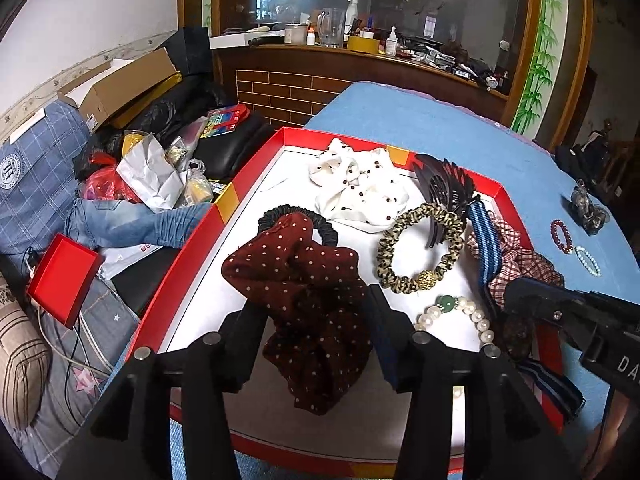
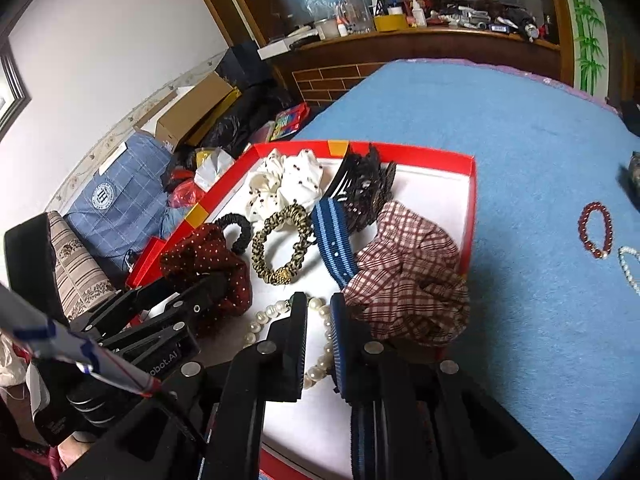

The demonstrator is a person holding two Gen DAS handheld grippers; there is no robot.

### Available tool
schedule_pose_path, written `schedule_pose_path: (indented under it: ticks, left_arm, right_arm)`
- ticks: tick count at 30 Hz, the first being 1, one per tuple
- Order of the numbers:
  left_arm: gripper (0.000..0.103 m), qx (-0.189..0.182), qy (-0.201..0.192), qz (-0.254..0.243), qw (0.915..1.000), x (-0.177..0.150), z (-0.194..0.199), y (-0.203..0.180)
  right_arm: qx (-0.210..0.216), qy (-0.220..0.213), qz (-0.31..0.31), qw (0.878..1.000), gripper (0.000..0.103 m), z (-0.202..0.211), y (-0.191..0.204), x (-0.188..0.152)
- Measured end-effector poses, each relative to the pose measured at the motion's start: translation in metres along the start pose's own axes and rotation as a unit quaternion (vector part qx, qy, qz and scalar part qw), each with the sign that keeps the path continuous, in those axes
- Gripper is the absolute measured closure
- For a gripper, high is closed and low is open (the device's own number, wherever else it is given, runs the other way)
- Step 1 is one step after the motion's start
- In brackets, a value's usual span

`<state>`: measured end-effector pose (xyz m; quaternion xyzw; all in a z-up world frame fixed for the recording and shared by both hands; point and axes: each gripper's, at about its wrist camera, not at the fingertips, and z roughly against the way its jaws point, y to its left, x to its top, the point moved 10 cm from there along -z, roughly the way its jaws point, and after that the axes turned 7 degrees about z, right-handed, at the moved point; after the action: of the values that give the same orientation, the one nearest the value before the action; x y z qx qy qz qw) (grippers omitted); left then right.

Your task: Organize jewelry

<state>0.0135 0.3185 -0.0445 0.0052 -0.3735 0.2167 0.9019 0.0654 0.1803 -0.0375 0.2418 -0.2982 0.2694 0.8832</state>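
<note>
1. One red tray [image 1: 505,196], white floor, on the blue tabletop [image 2: 520,128].
2. Scrunchies in tray, five: white dotted [image 1: 356,188], dark-red dotted [image 1: 308,280], black [image 1: 280,214], leopard [image 1: 420,248], plaid [image 2: 408,272].
3. One black hair claw [image 1: 440,184] at the tray's far side, one blue striped band [image 2: 334,240] leaning beside it.
4. One pearl bracelet [image 1: 460,312] with a green bead, on the tray floor near the front.
5. Outside the tray, on the tabletop to the right: one dark-red bead bracelet [image 2: 596,234], one pale bead bracelet [image 1: 588,260], well apart from the tray wall.
6. Left tongs [image 1: 316,328]: half-wide, fingers either side of the dark-red dotted scrunchie; firm grip, cannot tell.
7. Right tongs [image 2: 320,344]: narrow gap, over the pearl bracelet, pearls visible between the fingers; clamped or not, cannot tell.
8. Open room: bare white floor at the tray's right far corner; wide blue cloth right of the tray. Tabletop's left edge drops to clutter.
</note>
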Motion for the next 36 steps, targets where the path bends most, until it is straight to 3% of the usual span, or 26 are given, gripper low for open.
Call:
schedule_pose_path:
  ticks: [2, 15, 18, 36]
  left_arm:
    - [0.047, -0.004, 0.002, 0.005, 1.0, -0.001, 0.002, -0.001]
    - [0.033, 0.0, -0.026, -0.005, 0.9997, 0.0, 0.035, -0.017]
    - [0.026, 0.0, -0.033, -0.009, 0.9994, -0.002, 0.045, -0.023]
    - [0.009, 0.0, -0.059, -0.021, 0.998, -0.029, 0.074, -0.057]
  right_arm:
    - [0.0, -0.001, -0.001, 1.0, 0.089, 0.003, -0.002, -0.001]
    - [-0.021, -0.029, 0.001, 0.999, 0.084, 0.034, -0.022, -0.01]
    - [-0.025, -0.035, 0.0, 0.999, 0.083, 0.042, -0.025, -0.016]
    - [-0.061, -0.078, 0.02, 0.995, 0.06, 0.103, -0.023, -0.06]
